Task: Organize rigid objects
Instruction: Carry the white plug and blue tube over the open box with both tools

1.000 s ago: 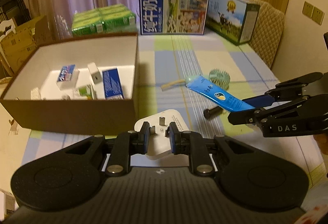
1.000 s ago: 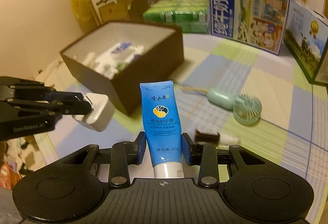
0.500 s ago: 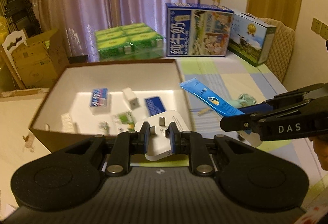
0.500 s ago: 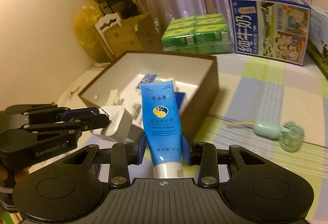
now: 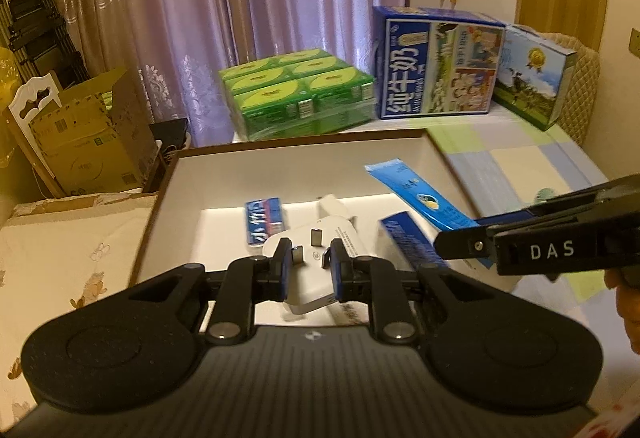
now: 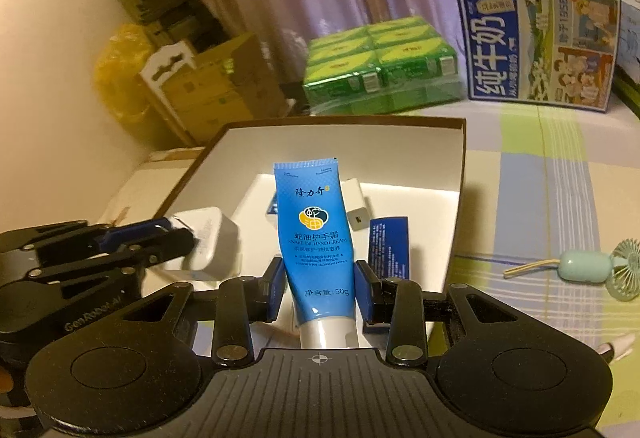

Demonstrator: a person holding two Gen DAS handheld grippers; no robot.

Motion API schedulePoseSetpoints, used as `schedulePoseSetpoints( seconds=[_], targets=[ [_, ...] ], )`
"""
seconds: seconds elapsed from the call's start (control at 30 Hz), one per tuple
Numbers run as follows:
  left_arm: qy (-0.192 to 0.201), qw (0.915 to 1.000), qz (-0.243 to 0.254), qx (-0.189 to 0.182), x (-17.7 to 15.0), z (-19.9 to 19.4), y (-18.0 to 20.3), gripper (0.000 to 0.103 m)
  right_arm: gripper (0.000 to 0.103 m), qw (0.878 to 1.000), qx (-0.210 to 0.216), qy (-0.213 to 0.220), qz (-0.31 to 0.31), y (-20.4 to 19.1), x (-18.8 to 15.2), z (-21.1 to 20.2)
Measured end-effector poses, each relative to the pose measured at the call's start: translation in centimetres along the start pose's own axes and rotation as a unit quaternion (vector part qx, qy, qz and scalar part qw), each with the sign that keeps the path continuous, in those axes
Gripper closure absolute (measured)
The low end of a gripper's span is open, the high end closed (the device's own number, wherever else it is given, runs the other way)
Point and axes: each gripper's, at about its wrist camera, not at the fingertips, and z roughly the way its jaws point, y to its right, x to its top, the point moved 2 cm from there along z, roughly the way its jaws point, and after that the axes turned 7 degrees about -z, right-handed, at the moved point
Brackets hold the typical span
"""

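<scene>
My left gripper (image 5: 307, 270) is shut on a white plug adapter (image 5: 316, 250) and holds it above the near part of the brown cardboard box (image 5: 304, 141). My right gripper (image 6: 320, 292) is shut on a blue hand cream tube (image 6: 314, 234), also held over the box (image 6: 344, 123). The tube (image 5: 416, 197) and right gripper (image 5: 460, 250) show at the right of the left wrist view. The adapter (image 6: 208, 242) and left gripper (image 6: 176, 234) show at the left of the right wrist view. Small packets and a white charger (image 6: 356, 203) lie inside the box.
A green carton pack (image 5: 296, 97) and a blue milk box (image 5: 436, 61) stand behind the box, with another printed box (image 5: 536, 77) to the right. A mint hand fan (image 6: 600, 266) lies on the checked tablecloth. Cardboard cartons (image 5: 92, 141) stand at the left.
Both grippers have risen and moved left from over the table until they are above the box, each still holding its object.
</scene>
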Motion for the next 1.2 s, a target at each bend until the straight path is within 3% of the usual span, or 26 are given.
schedulePoseSetpoints(
  seconds=[0.7, 0.9, 1.2],
  targets=[
    [-0.057, 0.9982, 0.018, -0.002, 1.0, 8.1, -6.5, 0.087, 0.069, 0.984, -0.126, -0.053, 0.113, -0.7, 0.7, 9.7],
    [-0.068, 0.9975, 0.016, -0.007, 0.9, 9.2, -7.0, 0.087, 0.066, 0.979, -0.137, -0.065, 0.134, 0.0, 0.6, 11.1],
    [-0.08, 0.9965, 0.022, -0.013, 1.1, 10.6, -6.8, 0.087, 0.058, 0.985, -0.132, -0.069, 0.092, -0.6, 0.7, 11.1]
  ],
)
